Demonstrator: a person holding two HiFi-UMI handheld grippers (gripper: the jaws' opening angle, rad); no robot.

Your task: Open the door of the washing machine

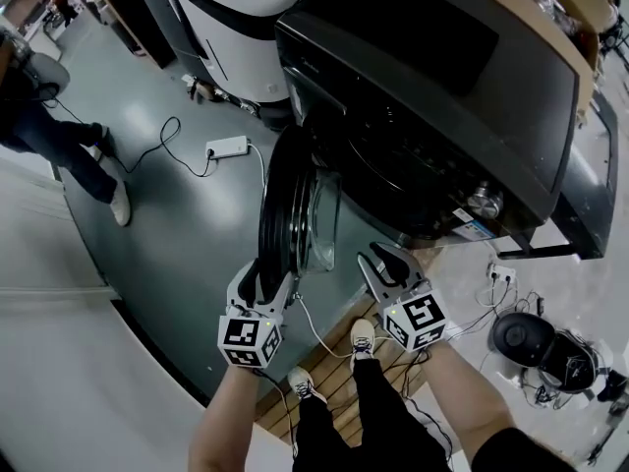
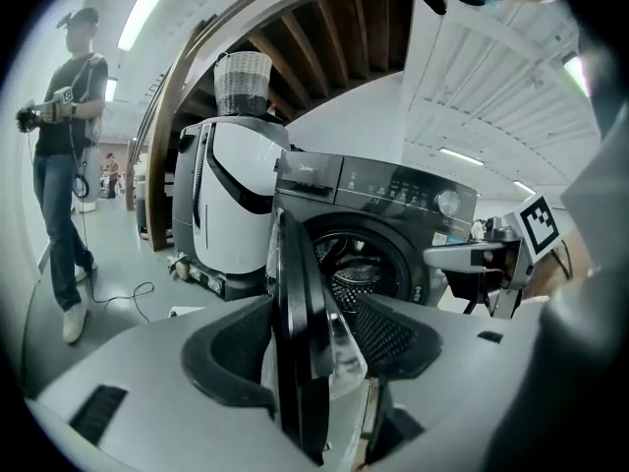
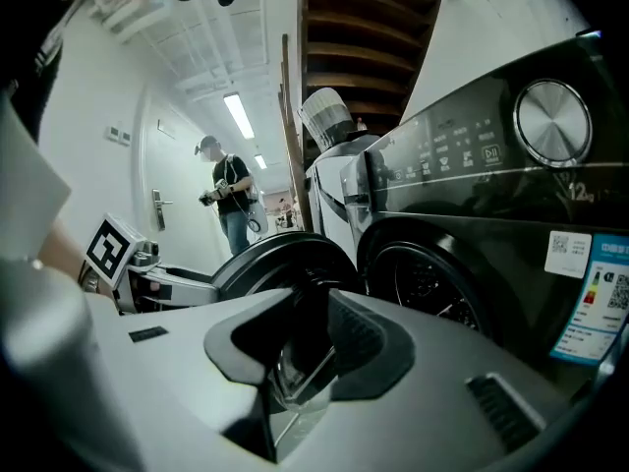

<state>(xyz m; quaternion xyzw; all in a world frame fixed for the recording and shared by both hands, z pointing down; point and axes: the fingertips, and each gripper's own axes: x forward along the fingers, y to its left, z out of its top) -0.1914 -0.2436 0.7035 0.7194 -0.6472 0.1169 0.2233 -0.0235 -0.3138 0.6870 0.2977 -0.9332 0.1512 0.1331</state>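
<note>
Black washing machine (image 1: 423,77), black door (image 1: 280,200), black-and-white marker cube (image 1: 248,340), grey floor (image 1: 177,234).

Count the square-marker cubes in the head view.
2. One marker cube rides on the left gripper, whose jaws straddle the washing machine door; the other rides on the right gripper, to the door's right. None seems hidden.

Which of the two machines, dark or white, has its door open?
The dark washing machine: its round door stands swung out, leaving the drum exposed. The white machine beside it shows no open door.
</note>
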